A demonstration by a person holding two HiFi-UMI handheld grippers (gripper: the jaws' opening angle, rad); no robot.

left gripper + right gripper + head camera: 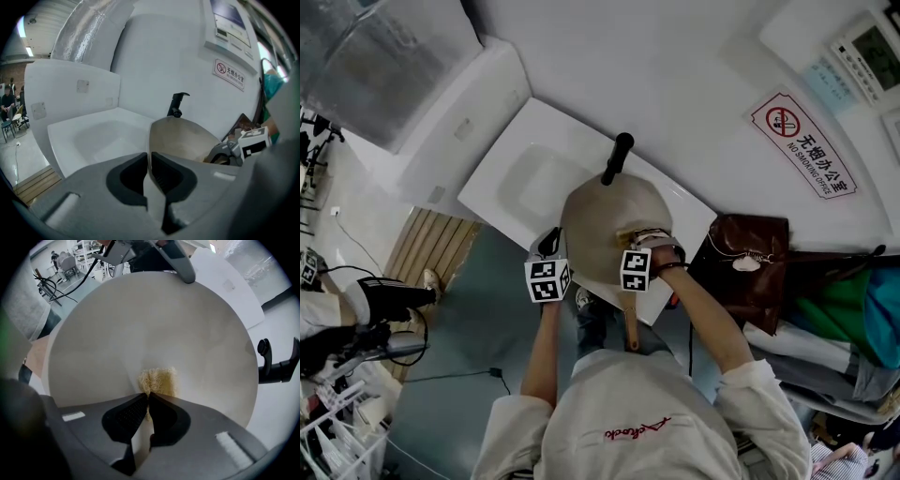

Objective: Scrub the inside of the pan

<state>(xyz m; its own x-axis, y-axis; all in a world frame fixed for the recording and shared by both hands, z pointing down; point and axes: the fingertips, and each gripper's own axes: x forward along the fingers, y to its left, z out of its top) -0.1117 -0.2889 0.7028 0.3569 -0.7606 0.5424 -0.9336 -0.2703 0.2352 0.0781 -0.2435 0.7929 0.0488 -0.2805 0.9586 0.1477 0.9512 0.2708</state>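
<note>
Overhead, head view alone gives layout: round beige metal pan (605, 220) tilted over white rectangular sink (511, 178), black faucet (617, 157) at far rim, wooden handle (630, 326) toward person. Only right gripper view shows yellow fibrous scrub pad (158, 379), clamped in right gripper (147, 398), pressed on pan's smooth inside. Left gripper view: left gripper (149, 157) pinched on thin pan rim. Open basin left of pan; brown leather bag (750, 267) near on right.
</note>
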